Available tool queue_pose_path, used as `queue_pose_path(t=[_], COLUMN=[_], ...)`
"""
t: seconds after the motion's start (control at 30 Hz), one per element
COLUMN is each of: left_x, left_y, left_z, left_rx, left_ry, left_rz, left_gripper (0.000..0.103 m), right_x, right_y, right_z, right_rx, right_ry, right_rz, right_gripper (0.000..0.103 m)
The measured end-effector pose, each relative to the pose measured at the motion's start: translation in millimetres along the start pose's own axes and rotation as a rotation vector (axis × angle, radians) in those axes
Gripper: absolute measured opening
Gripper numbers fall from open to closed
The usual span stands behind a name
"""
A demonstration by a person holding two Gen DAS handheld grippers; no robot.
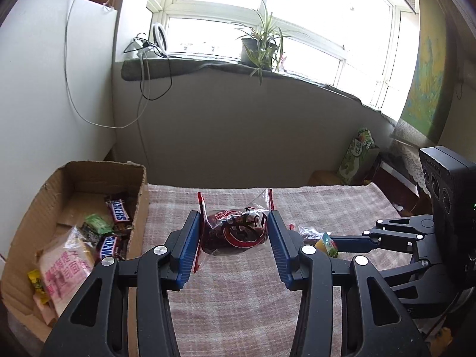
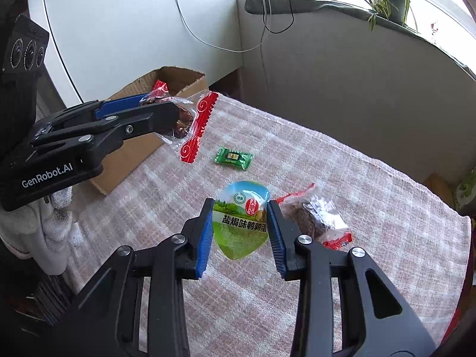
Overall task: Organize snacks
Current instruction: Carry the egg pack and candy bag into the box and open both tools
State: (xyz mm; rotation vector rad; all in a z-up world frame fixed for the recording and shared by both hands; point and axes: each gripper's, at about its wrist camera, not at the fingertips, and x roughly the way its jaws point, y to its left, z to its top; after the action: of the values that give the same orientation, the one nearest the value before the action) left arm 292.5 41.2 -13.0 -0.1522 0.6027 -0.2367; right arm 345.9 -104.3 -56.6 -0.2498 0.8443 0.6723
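Note:
My left gripper is shut on a red-edged clear snack packet with a dark filling and holds it above the checked cloth, just right of the cardboard box. It also shows in the right wrist view with the packet hanging from it. My right gripper is shut on a green quail-egg pack, low over the cloth. It also shows in the left wrist view. A second red-edged packet lies right of it. A small green candy lies further back.
The box holds Snickers bars, a pink bread packet and small candies. A white cabinet stands behind the box. A window sill with a potted plant and cables is beyond. A green bag sits at the far right.

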Motion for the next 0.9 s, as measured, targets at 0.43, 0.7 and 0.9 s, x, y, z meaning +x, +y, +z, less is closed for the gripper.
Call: queue_pose_path(t=[0.43, 0.7, 0.9], left_x=[-31.1, -26.0, -19.8], left_y=[90.5, 136.5, 156.6], left_z=[21.5, 21.0, 15.6], left_rx=[-0.141, -0.222, -0.266], left_ry=[-0.093, -0.075, -0.049], left_rz=[0.154, 0.219, 0.251], left_gripper=[0.045, 0.044, 0.044], right_x=[23.9, 60.4, 91.1], right_y=[59.8, 101.6, 118.0], right_z=[78.9, 110.1, 117.8], right_rx=[-0.089, -0.129, -0.137], right_ry=[-0.052, -0.037, 0.004], right_rz=[0.090, 0.149, 0.185], right_gripper=[0.036, 0.036, 0.036])
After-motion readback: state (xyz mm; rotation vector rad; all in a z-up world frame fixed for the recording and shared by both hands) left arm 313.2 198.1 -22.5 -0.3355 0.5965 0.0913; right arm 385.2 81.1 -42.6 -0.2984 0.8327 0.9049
